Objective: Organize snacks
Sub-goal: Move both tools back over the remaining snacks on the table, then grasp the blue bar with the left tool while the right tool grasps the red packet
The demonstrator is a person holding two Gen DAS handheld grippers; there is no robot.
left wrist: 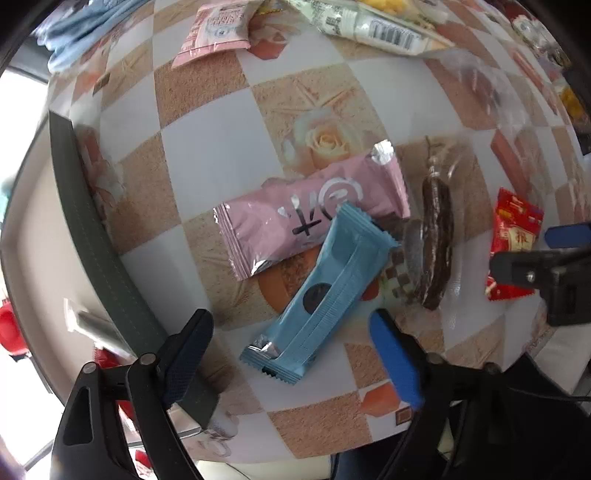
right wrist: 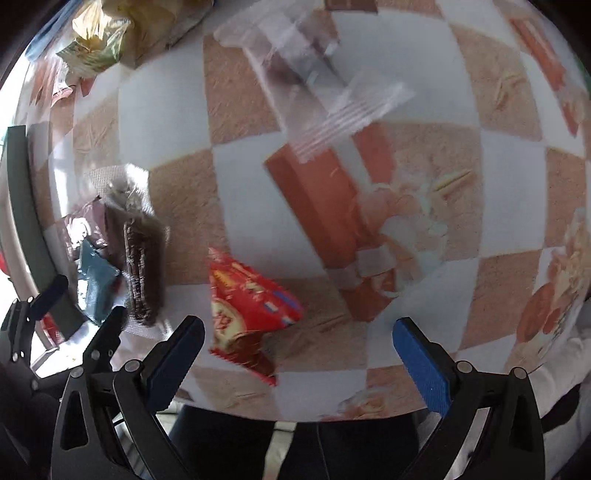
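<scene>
Snacks lie loose on the bench (left wrist: 207,155). We hold the left gripper (left wrist: 295,332) with fingers apart over the blue bar (left wrist: 325,291); the right gripper (right wrist: 299,339), likewise spread, approaches the red packet (right wrist: 247,310). Next: descend and clamp.

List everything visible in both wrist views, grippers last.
Light blue foil snack bar wrapper: 1, blue, between the left fingers, overlapping the pink one.
Pink foil snack pouch: 1, pink, centre, partly under the blue bar.
Clear-wrapped dark chocolate sandwich biscuit: 1, brown, right of the blue bar.
Red printed snack packet: 1, red, near the right gripper's left finger.
Pale pink sachet: 1, far edge.
Checkered rose-print tablecloth: 1, beige and white.
Dark green strip: 1, left table edge.
Left gripper: open, over the blue bar.
Right gripper: open, empty.
</scene>
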